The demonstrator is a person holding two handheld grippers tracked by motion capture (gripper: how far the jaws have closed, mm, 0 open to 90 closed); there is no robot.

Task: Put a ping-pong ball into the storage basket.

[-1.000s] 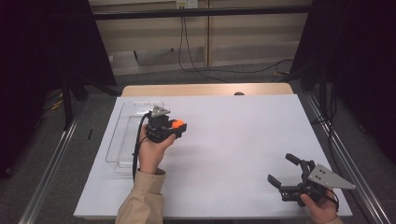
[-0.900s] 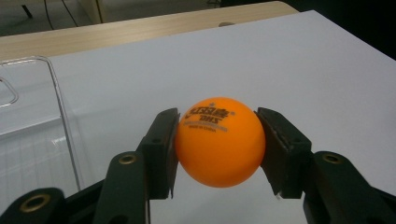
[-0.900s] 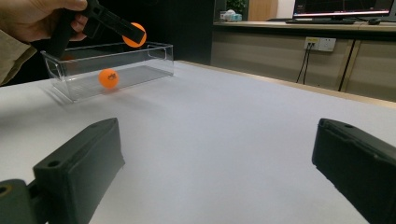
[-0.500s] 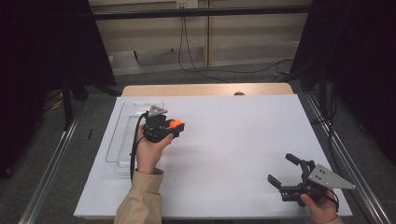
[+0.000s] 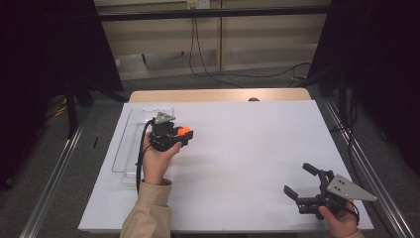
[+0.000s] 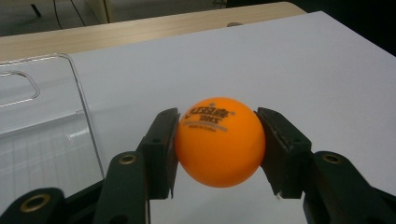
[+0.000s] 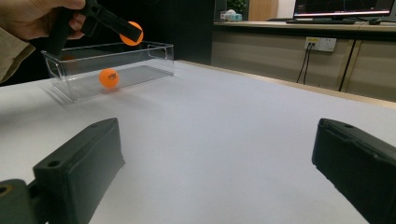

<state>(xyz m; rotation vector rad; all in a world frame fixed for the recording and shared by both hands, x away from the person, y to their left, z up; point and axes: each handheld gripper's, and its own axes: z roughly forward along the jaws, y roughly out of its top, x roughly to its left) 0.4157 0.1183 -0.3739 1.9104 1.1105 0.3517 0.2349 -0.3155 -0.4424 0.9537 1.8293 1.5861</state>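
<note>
My left gripper [image 5: 185, 134] is shut on an orange ping-pong ball [image 5: 184, 131], held a little above the white table just right of a clear plastic tray [image 5: 122, 153]. In the left gripper view the ball [image 6: 219, 140] sits squeezed between both black pads, with printed lettering on top. From the right gripper view the held ball [image 7: 132, 32] hangs above the tray's [image 7: 159, 51] near end, and a second orange ball [image 7: 108, 78] lies inside the tray. My right gripper [image 5: 297, 179] rests low at the table's front right, jaws open and nothing between them [image 7: 219, 154].
A white sheet [image 5: 247, 148] covers the table, with a wooden strip [image 5: 218, 94] along the far edge. Metal rails [image 5: 366, 168] run down both sides. Dark curtains stand left and right, and cables trail on the floor behind.
</note>
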